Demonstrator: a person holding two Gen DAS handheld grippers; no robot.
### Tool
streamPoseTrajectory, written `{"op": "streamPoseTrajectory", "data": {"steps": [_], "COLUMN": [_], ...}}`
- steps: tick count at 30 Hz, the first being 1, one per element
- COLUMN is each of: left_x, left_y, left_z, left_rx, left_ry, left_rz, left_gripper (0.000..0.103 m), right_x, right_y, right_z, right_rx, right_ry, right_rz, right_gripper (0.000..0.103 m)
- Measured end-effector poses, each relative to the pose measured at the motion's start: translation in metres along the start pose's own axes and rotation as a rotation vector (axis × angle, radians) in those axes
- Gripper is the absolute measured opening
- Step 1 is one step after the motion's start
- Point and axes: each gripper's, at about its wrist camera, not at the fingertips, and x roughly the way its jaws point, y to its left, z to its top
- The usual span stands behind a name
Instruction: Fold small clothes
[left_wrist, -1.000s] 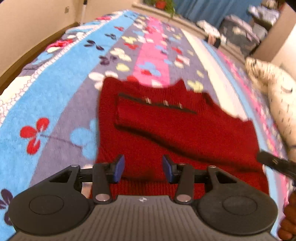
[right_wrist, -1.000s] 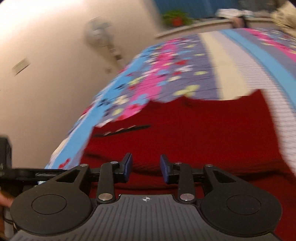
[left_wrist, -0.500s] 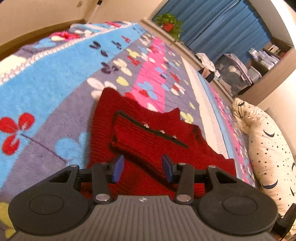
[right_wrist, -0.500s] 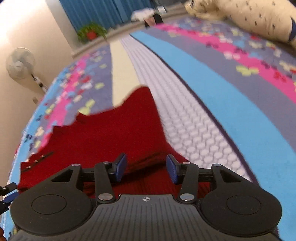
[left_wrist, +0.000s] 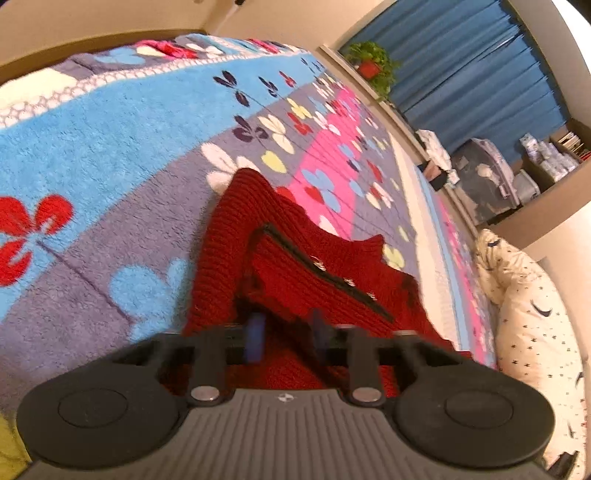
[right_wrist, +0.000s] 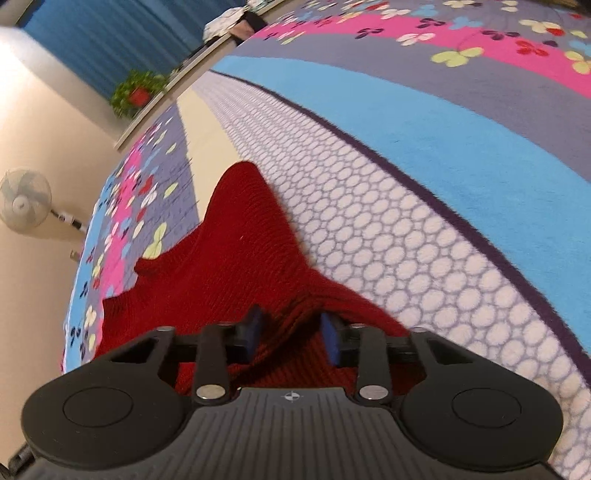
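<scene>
Left wrist view: red knitted sweater (left_wrist: 295, 254) spread flat on a fleece blanket (left_wrist: 110, 129) striped in blue, grey and pink with flower prints.
Sweater direction: long axis running away from the camera, from the near hem under the fingers toward a pointed far corner at upper left; dark trim line with small metal snaps slanting across the top layer.
Left gripper (left_wrist: 286, 334): blue-padded fingers parted, low over the sweater's near edge, knit showing in the gap; blurred, so cannot tell whether any fabric is pinched.
Left view surroundings: star-print pillow (left_wrist: 535, 325) along the right edge, potted plant (left_wrist: 371, 66) on a ledge before blue curtains (left_wrist: 480, 66).
Right wrist view: same red sweater (right_wrist: 229, 266) lying across the cream and honeycomb-patterned stripes of the blanket (right_wrist: 424, 229).
Sweater direction here: tapering away from the camera to a point at the far end, a second corner jutting left.
Right gripper (right_wrist: 291, 334): fingers spread apart, a raised ridge of red knit bunched between the blue pads, not clamped.
Right view surroundings: standing fan (right_wrist: 26, 199) by the cream wall at left, plant (right_wrist: 138, 92) farther back.
</scene>
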Motion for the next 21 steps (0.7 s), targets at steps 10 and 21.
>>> {"op": "streamPoseTrajectory", "data": {"steps": [10, 21], "left_x": [-0.021, -0.007], "left_y": [-0.02, -0.052], "left_z": [-0.009, -0.029], "left_rx": [0.079, 0.384], "left_ry": [0.017, 0.03], "left_rz": [0.154, 0.244], "left_gripper": [0.013, 0.027], "right_x": [-0.019, 0.011], "right_y": [0.002, 0.046], "right_z": [0.012, -0.014], "right_rx": [-0.056, -0.435], "right_ry": [-0.134, -0.022], "right_rz": [-0.095, -0.131], "right_gripper": [0.003, 0.04]}}
